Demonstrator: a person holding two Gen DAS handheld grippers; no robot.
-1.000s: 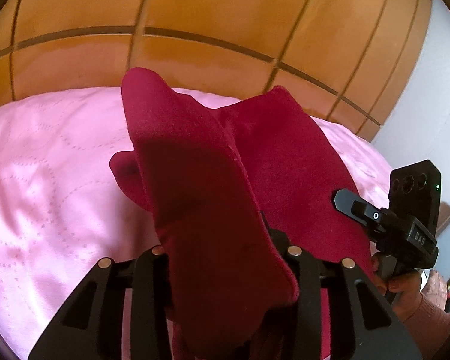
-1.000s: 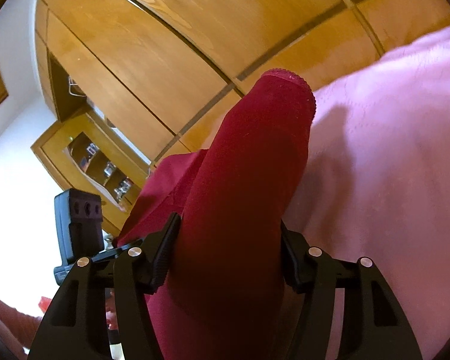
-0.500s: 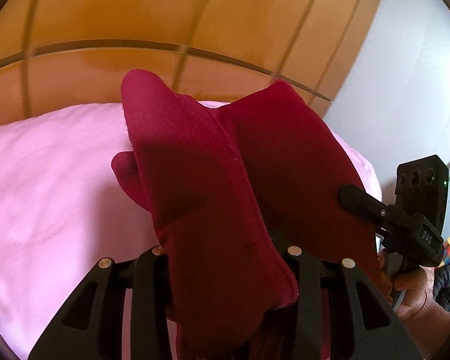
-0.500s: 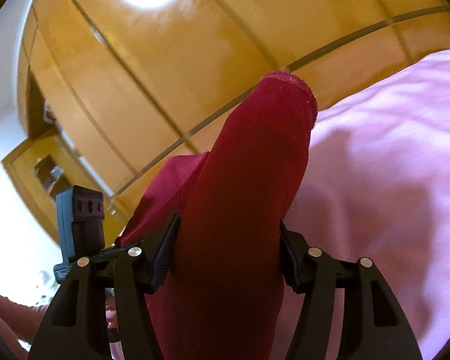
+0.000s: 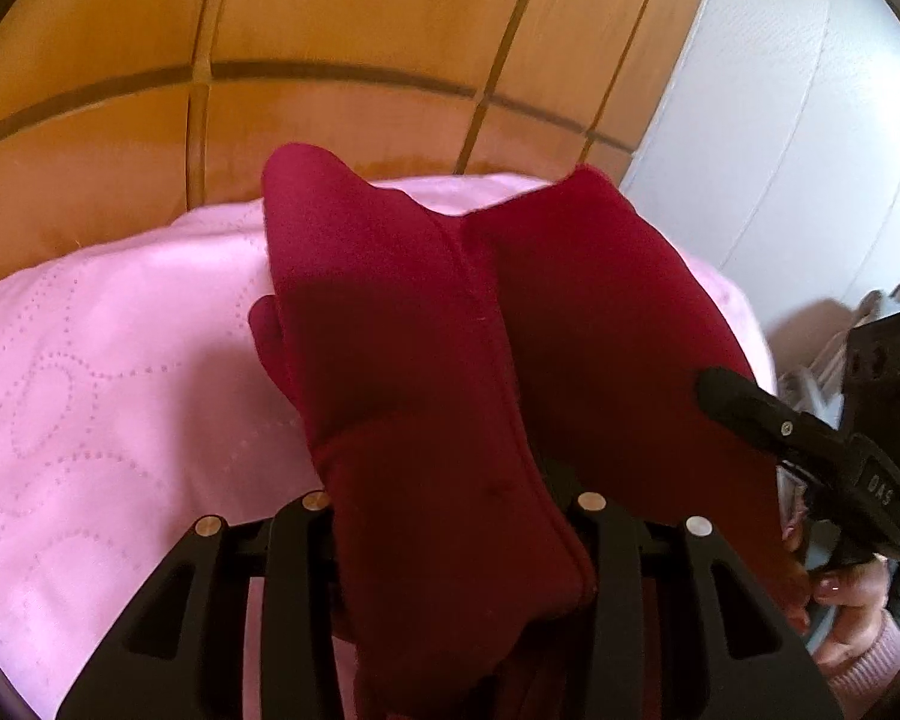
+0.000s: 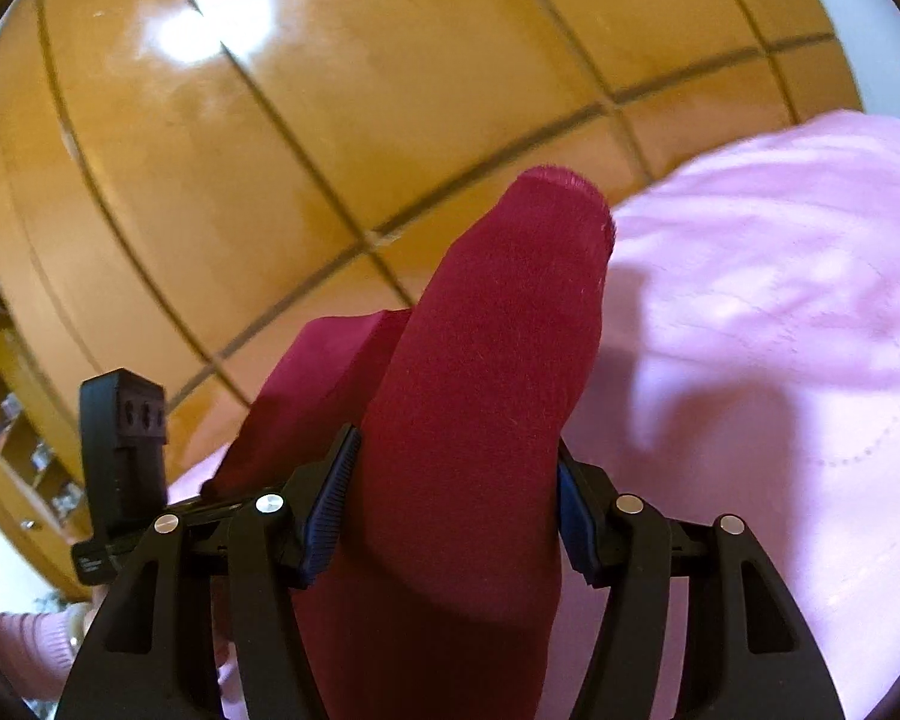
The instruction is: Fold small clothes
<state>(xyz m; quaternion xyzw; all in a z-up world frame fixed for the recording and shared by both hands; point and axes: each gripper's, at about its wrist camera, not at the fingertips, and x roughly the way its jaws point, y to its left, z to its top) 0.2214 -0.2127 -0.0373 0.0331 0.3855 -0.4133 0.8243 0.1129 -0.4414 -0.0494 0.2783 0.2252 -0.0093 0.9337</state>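
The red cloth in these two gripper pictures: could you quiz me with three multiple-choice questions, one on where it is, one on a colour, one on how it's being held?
1. Where is the red cloth?
A. Lifted over the bed cover
B. Inside a drawer
C. On the floor

2. What colour is the bed cover?
A. Green
B. Pink
C. Black

3. How does the right gripper stand?
A. Empty and wide open
B. Holding a cup
C. Closed on the red cloth

Answers:
1. A: the cloth stands up out of the left gripper, with the cover behind it.
2. B: both views show quilted pink fabric.
3. C: the right wrist view shows the cloth squeezed between both pads.
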